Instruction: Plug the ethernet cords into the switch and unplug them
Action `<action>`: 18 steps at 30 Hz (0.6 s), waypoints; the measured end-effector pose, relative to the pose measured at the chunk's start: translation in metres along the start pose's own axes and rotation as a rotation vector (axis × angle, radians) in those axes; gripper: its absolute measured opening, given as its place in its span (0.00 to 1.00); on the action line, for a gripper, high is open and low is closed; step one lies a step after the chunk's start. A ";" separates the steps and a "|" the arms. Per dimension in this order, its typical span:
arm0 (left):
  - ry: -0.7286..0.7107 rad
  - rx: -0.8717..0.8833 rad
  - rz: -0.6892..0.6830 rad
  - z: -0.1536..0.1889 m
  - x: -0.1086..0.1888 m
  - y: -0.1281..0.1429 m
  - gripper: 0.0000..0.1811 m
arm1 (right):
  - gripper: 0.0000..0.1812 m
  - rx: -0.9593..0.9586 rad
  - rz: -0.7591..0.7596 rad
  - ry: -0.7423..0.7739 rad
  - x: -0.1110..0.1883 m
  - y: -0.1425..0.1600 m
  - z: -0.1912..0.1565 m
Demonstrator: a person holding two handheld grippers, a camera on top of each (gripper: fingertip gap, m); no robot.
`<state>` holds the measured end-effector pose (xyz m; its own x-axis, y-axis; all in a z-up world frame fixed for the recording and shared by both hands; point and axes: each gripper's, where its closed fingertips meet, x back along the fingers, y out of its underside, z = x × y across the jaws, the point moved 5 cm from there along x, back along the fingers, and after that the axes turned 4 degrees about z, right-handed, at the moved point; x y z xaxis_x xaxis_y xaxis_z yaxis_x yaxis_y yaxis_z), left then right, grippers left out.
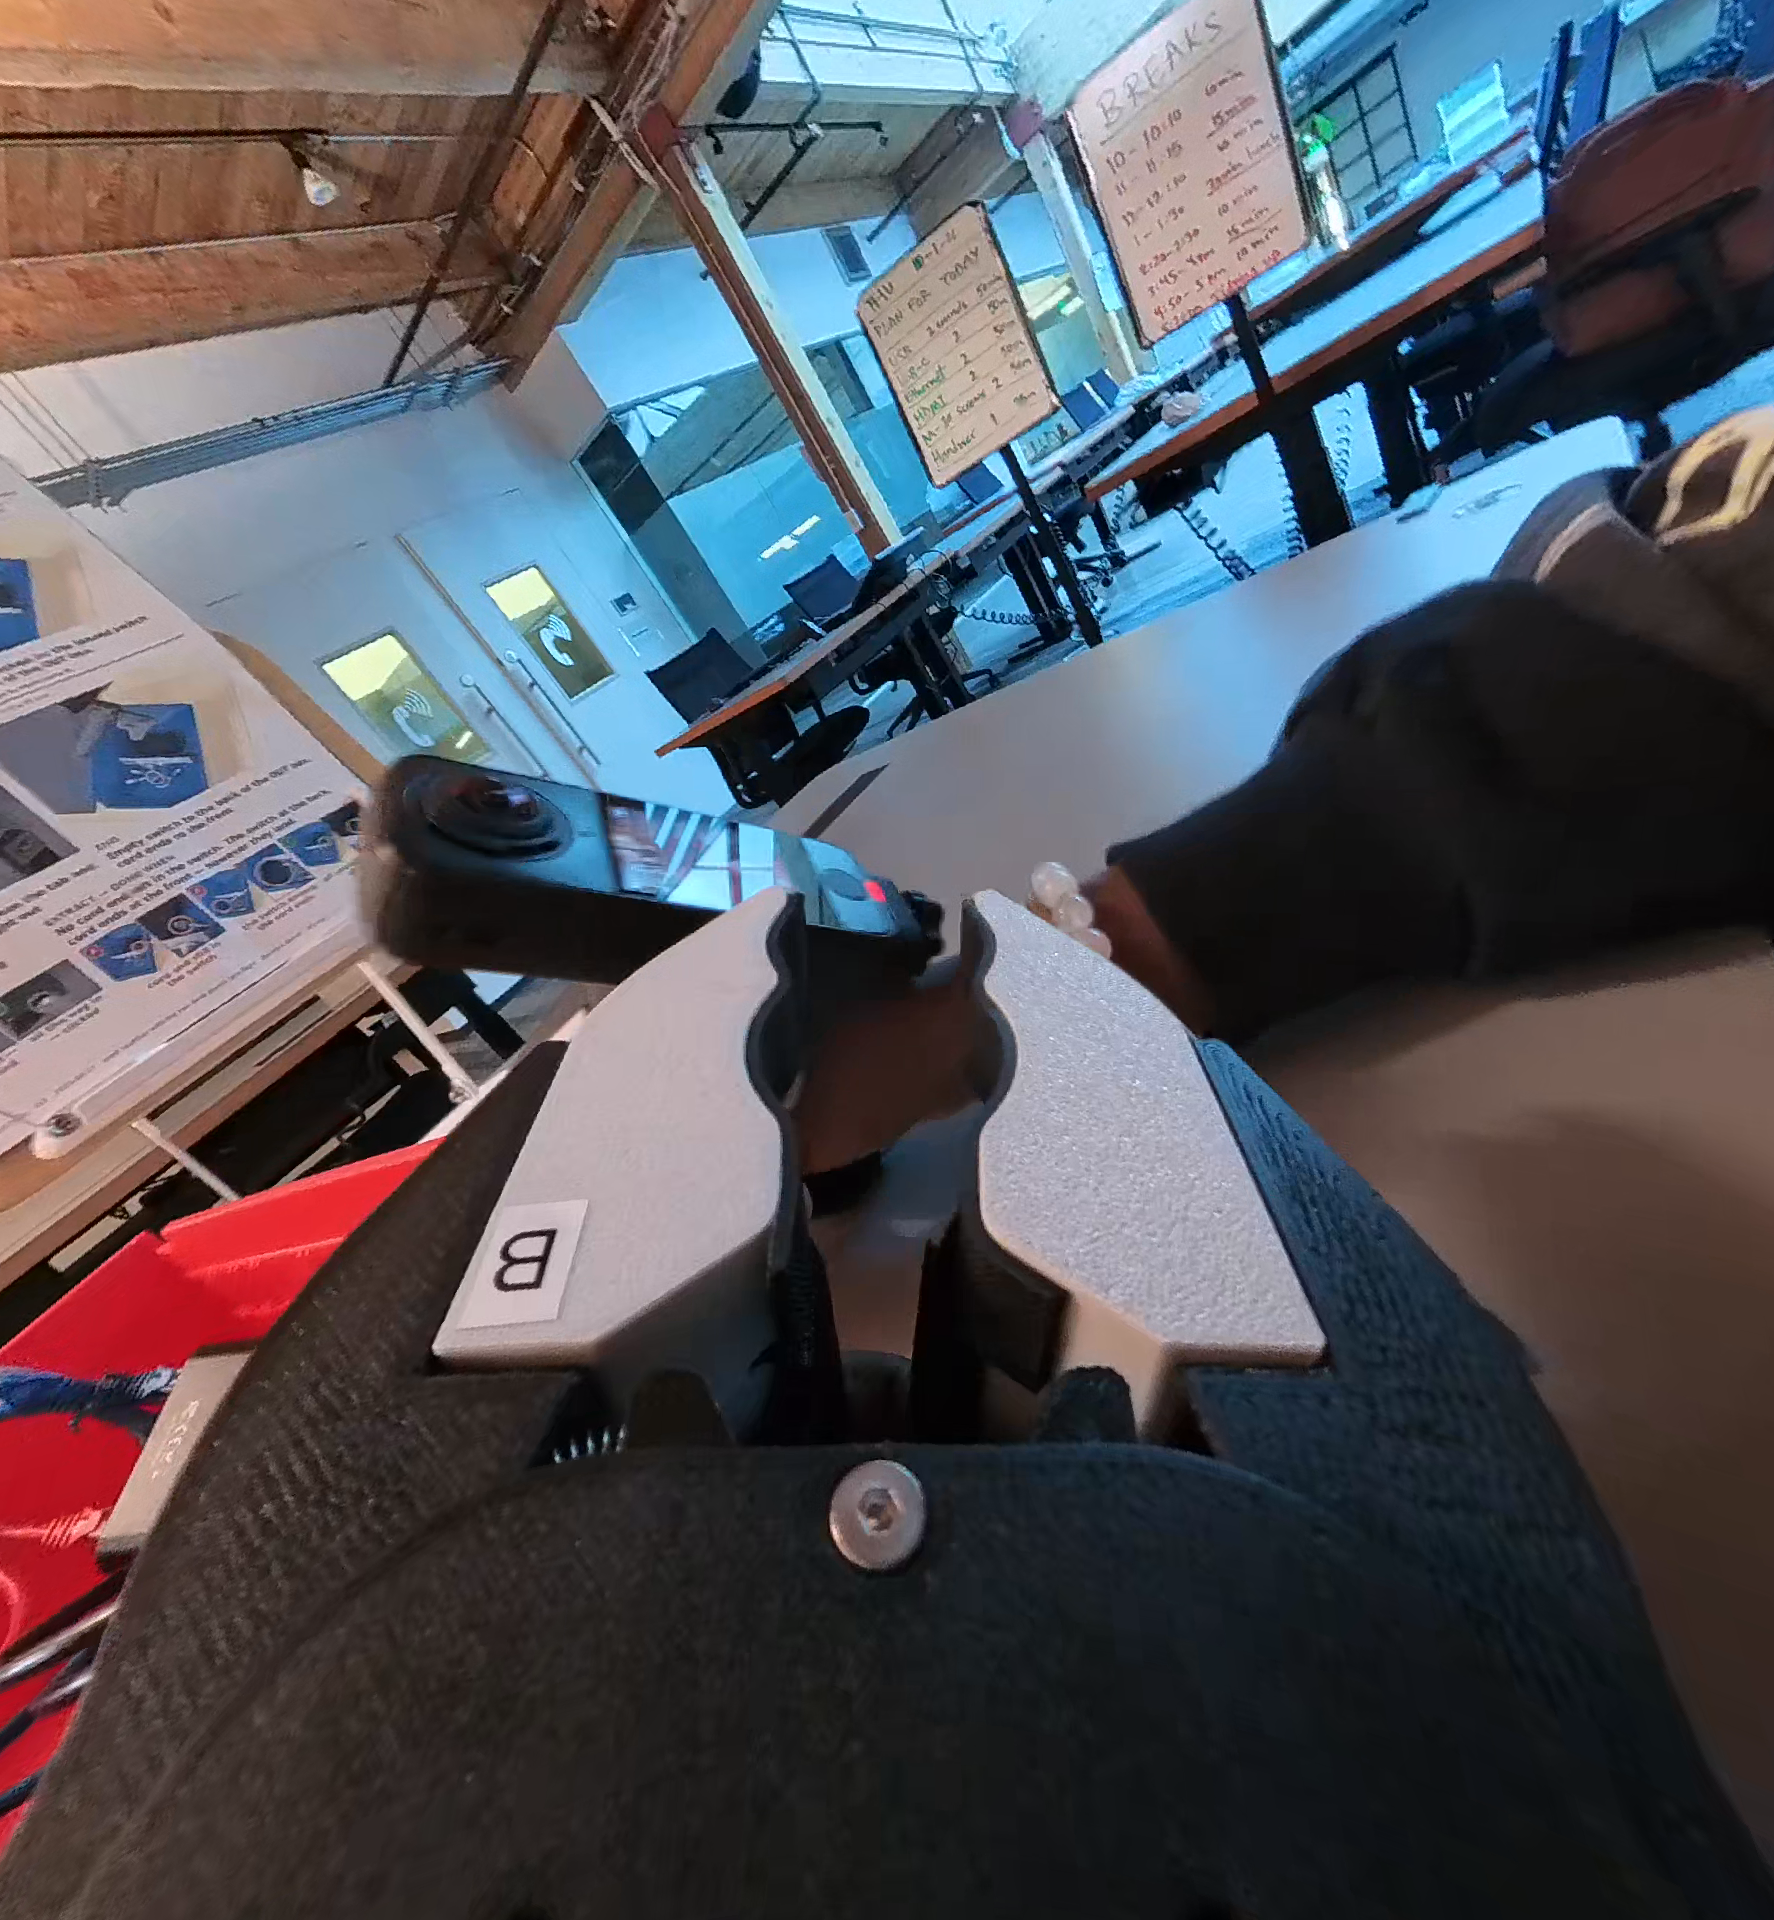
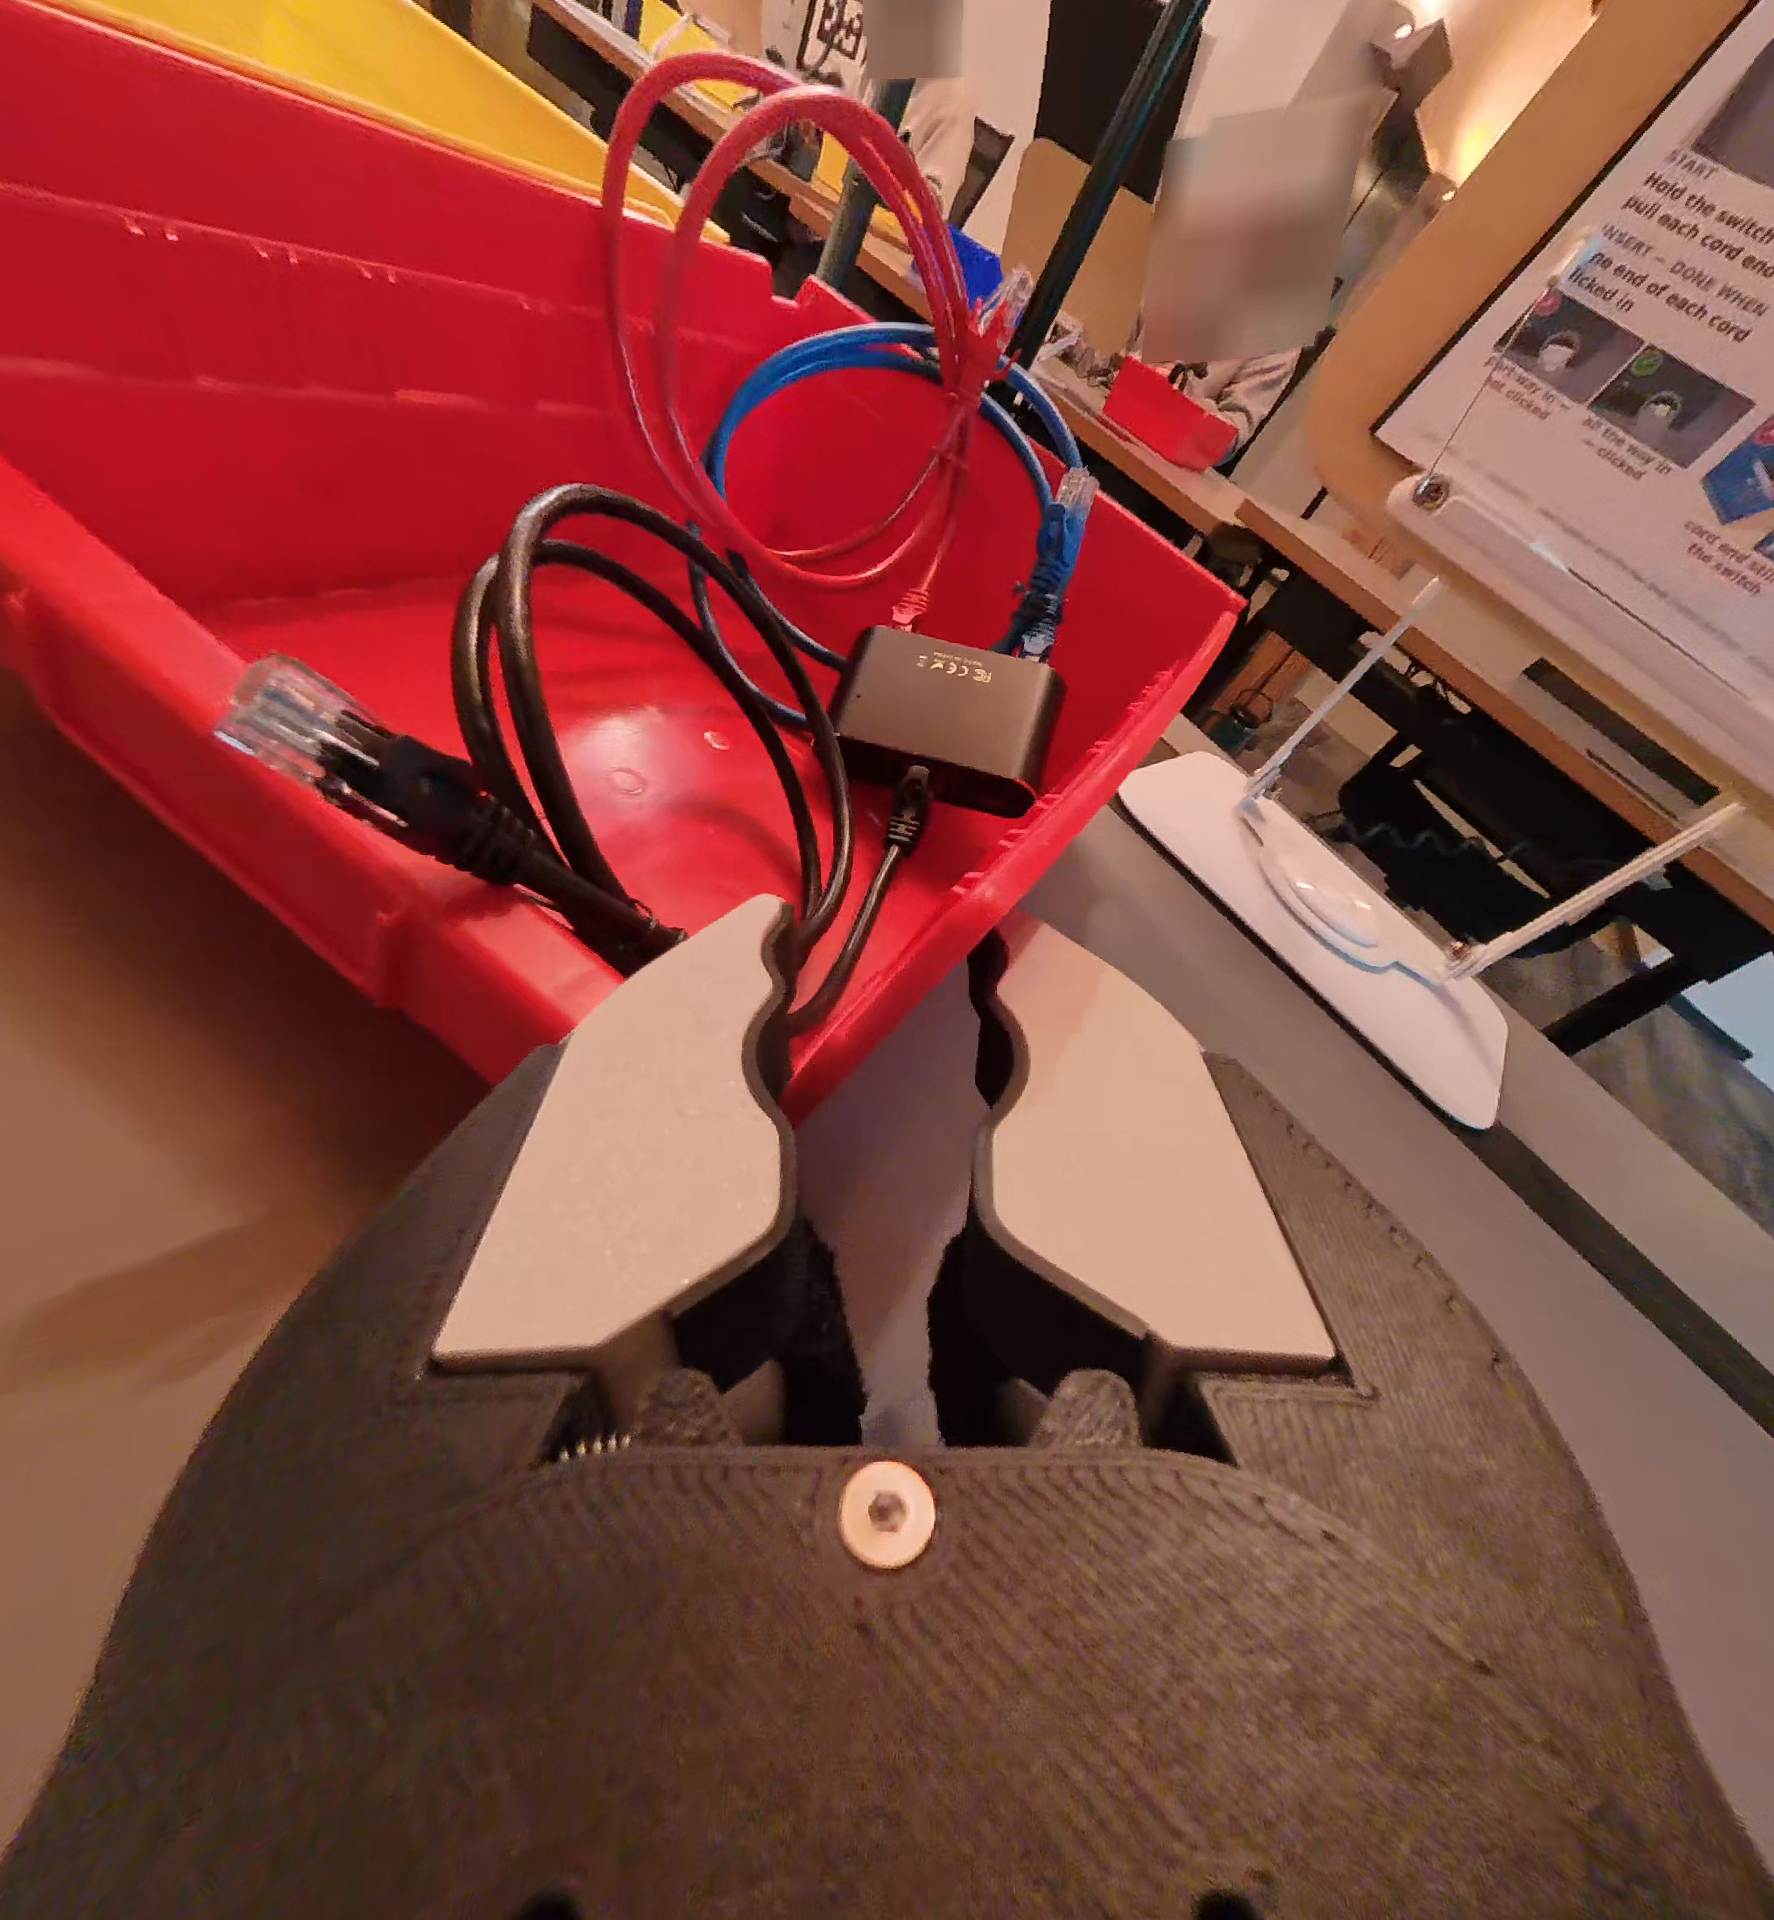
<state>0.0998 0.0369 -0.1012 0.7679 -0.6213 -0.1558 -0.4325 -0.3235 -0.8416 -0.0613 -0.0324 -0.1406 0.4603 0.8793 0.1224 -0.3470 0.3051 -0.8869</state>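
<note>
My right tool [image 2: 878,961] hangs released at the near corner of the red bin [image 2: 343,436], lined up on the switch [image 2: 945,717] lying inside it. The red cord [image 2: 654,312], blue cord [image 2: 810,358] and black cord [image 2: 654,623] appear already plugged in, their loops crowding my way in. My left tool [image 1: 878,935] is released too, empty, aimed across the counter [image 1: 1122,707] at my other hand [image 1: 914,1070] and its camera [image 1: 602,862].

Above me runs a rough wooden plank ceiling [image 1: 187,208] with a small white spotlight [image 1: 318,185]. Beyond my pale grey desk [image 1: 1122,707] stand rows of long orange-edged work tables [image 1: 1382,312], black office chairs [image 1: 748,675] and two handwritten cream boards on black stands [image 1: 956,343]. Cool blue daylight fills the white-walled hall [image 1: 343,488].
</note>
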 end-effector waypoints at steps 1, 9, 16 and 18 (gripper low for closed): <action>-0.010 0.005 0.006 -0.002 0.001 -0.001 0.15 | 0.19 0.007 0.020 0.017 0.002 -0.001 0.001; -0.412 0.069 0.140 -0.058 0.035 -0.022 0.19 | 0.30 -0.302 0.266 0.201 0.028 -0.026 0.026; -1.044 -0.056 0.093 -0.153 0.166 -0.049 0.29 | 0.32 -0.515 0.288 0.144 0.033 -0.024 0.025; -1.224 -0.133 -0.045 -0.170 0.214 -0.052 0.36 | 0.32 -0.497 0.268 0.136 0.030 -0.022 0.022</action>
<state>0.2061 -0.2004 -0.0033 0.6887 0.4474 -0.5706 -0.3842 -0.4423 -0.8104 -0.0580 -0.0043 -0.1076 0.5218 0.8370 -0.1647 -0.0561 -0.1590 -0.9857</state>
